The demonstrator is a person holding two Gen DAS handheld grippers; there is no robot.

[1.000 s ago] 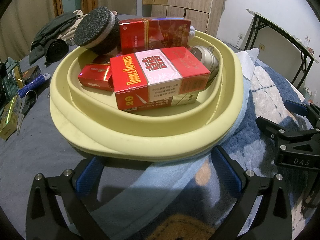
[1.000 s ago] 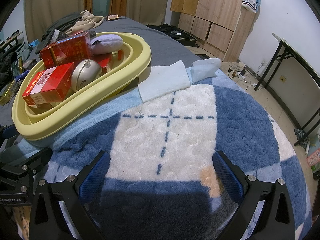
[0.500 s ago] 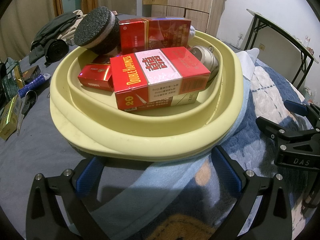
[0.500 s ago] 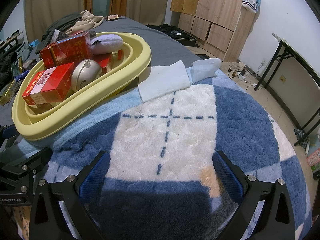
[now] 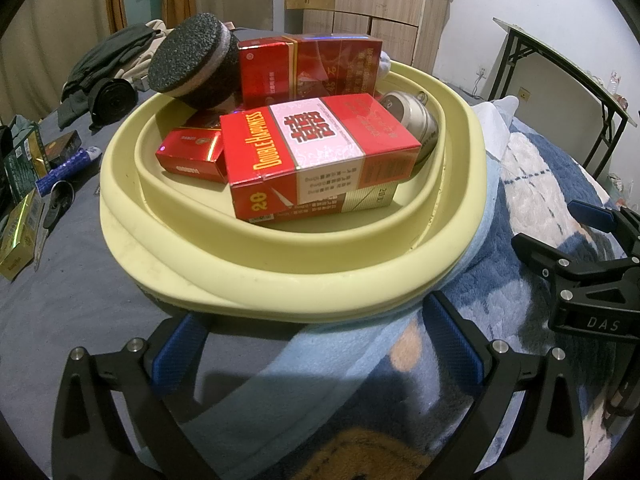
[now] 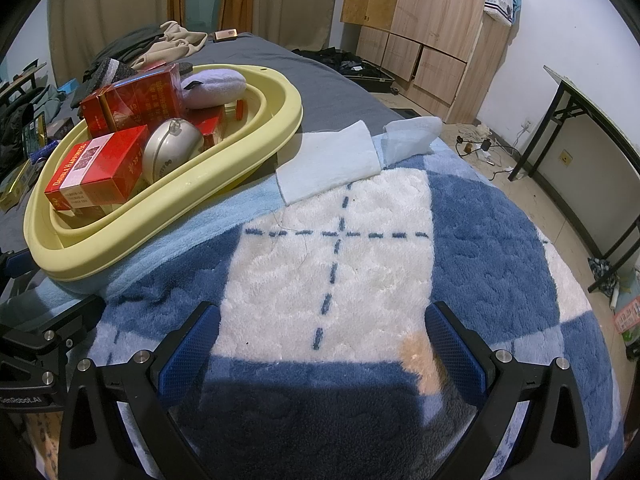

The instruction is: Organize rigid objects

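Both tongs [image 5: 316, 350] [image 6: 320, 344] spread empty, yellow basin [image 5: 280, 276] packed with boxes

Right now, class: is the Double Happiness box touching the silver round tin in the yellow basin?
Touching. In the right wrist view, the Double Happiness box presses against the silver tin with no gap, inside the yellow basin.

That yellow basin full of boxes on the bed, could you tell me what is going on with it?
A person is tidying rigid items with two handheld grippers. The yellow basin sits on the bed and holds red cigarette boxes, a silver tin and a round black sponge. The left gripper hovers open just in front of the basin; the right gripper is open over the blue blanket. Neither holds anything.
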